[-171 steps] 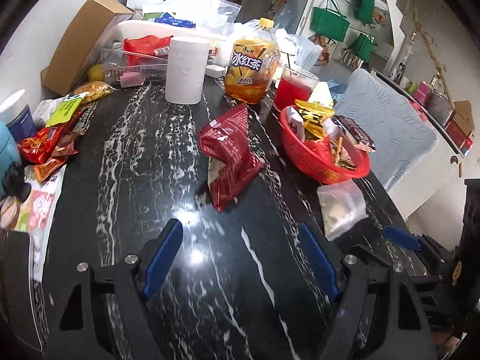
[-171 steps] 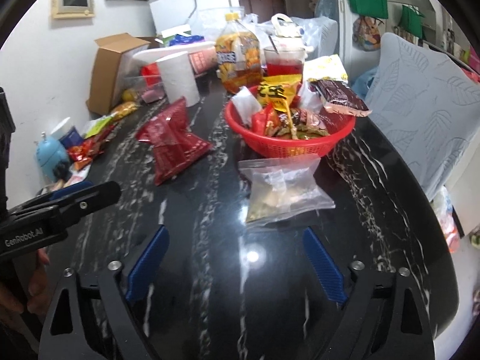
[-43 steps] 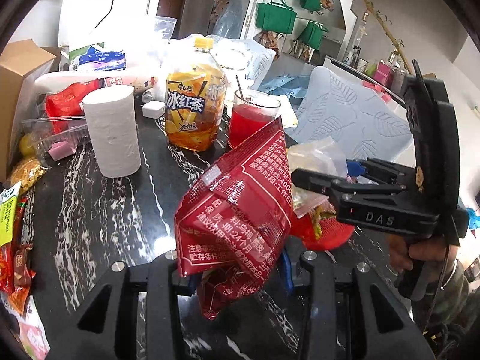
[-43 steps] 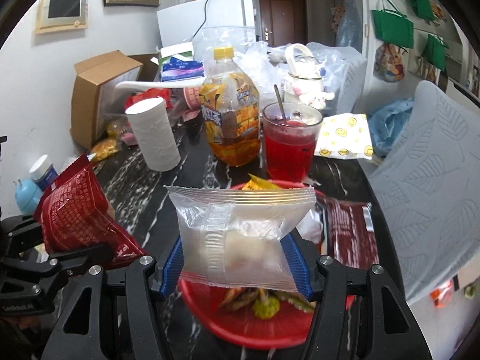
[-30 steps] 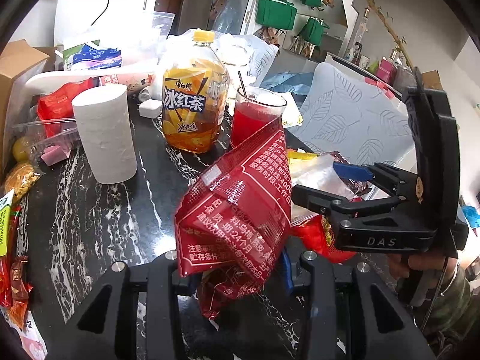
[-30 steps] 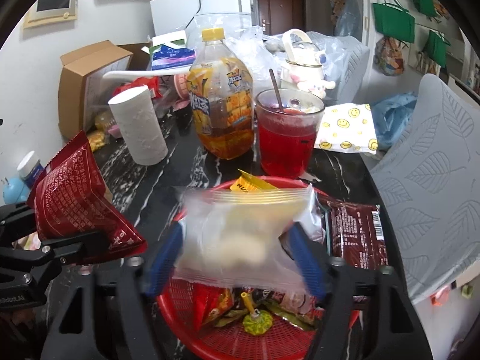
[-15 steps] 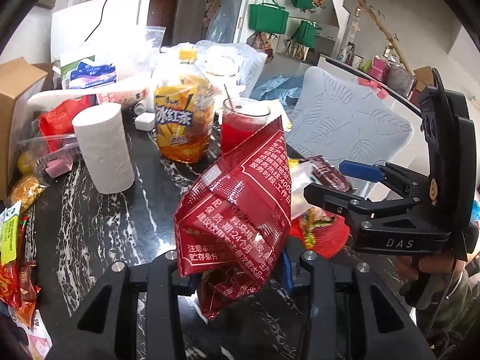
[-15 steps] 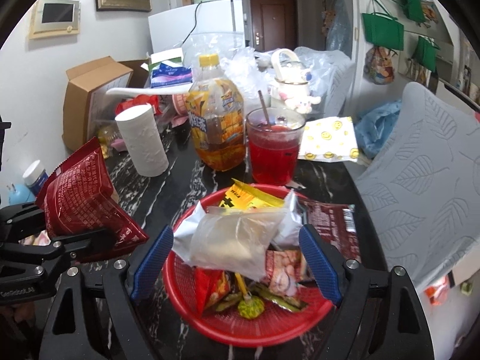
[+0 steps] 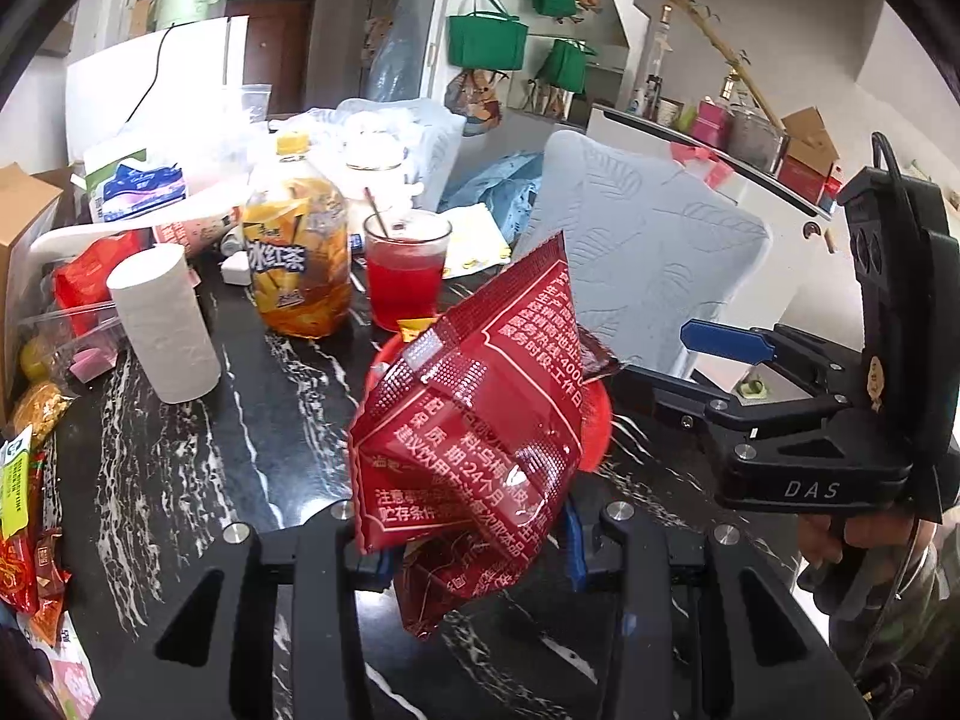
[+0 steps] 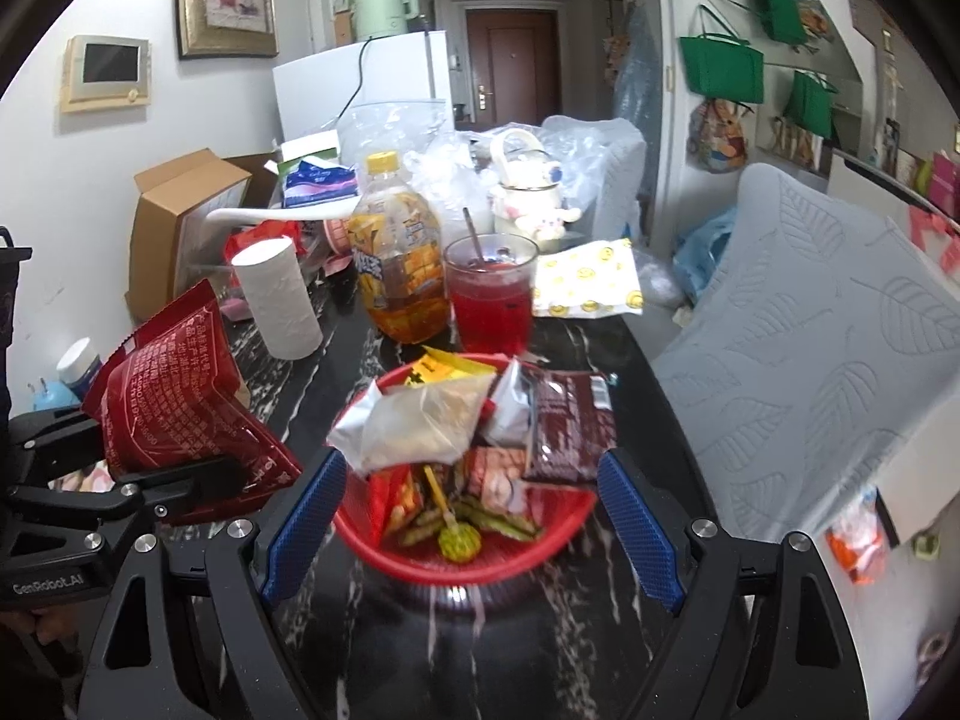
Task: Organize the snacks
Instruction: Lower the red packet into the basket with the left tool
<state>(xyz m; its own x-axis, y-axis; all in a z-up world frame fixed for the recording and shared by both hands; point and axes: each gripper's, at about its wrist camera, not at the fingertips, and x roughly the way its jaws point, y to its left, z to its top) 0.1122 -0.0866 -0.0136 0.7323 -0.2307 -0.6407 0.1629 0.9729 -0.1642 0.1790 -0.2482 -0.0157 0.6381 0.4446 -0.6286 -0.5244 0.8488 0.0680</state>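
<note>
Black marbled bench (image 9: 180, 480), left view: left tongs (image 9: 462, 546) pinch the red snack bag (image 9: 474, 420) just left of the red basket (image 9: 597, 420); loose packets (image 9: 27, 510) wait far left. Right view: right tongs (image 10: 468, 522) gape empty over the basket (image 10: 540, 546), clear packet (image 10: 420, 426) already inside.

The left gripper (image 9: 474, 546) is clamped tight, its blue pads pressing both sides of a red snack packet (image 9: 480, 438) held up off the table. The right gripper (image 10: 468, 516) hangs with its jaws spread wide and nothing between the blue pads (image 10: 636, 531). In the left wrist view, the person's right hand (image 9: 864, 546) wraps its handle.
</note>
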